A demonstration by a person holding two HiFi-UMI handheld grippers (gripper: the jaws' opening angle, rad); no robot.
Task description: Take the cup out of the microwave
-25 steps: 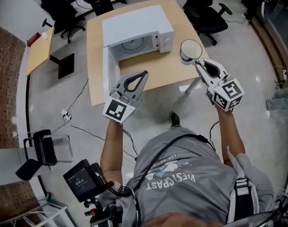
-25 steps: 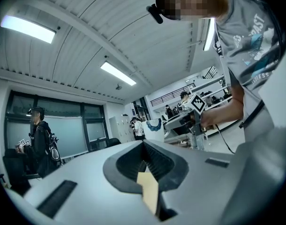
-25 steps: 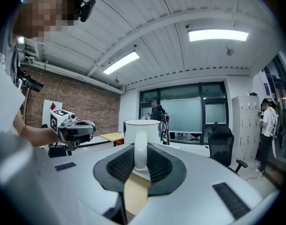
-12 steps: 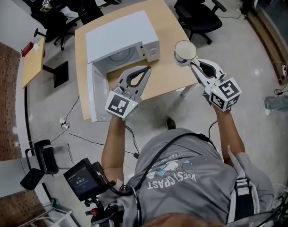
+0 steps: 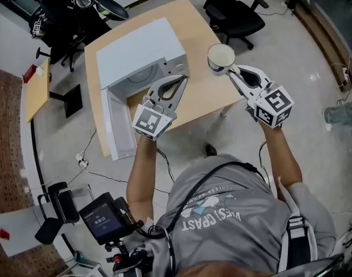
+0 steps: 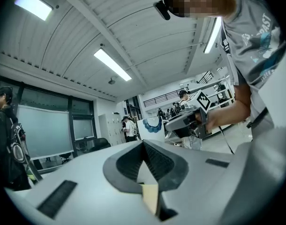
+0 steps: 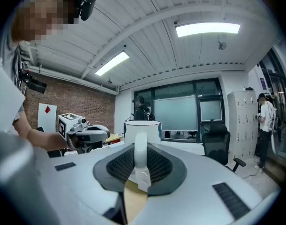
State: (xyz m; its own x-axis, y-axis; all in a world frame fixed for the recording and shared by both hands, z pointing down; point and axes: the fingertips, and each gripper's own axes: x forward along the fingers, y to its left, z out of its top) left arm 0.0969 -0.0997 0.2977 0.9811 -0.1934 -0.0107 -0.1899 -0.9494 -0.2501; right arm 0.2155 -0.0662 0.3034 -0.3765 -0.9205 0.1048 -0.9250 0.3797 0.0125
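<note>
The cup, white inside and out, is outside the microwave. It sits over the right part of the wooden table, close to the right edge and just right of the oven's control panel. The right gripper has it by the handle. In the right gripper view the jaws pinch that white loop between them. The cup's body stands upright directly beyond the fingertips, its mouth facing up. From the head view I cannot say for sure whether the cup's base rests on the table or hangs just above it.

The left gripper is over the near part of the table, in front of the microwave's open chamber and well apart from the cup. Its jaws are pressed together with nothing between them. In the left gripper view the two ribbed pads meet along one closed seam.

The microwave occupies the far left part of the table. Its door is swung wide open to the left and lies along the table's left edge toward the near left corner. The round turntable shows inside the chamber with nothing on it. A black office chair stands on the floor beyond the table's far right corner.
</note>
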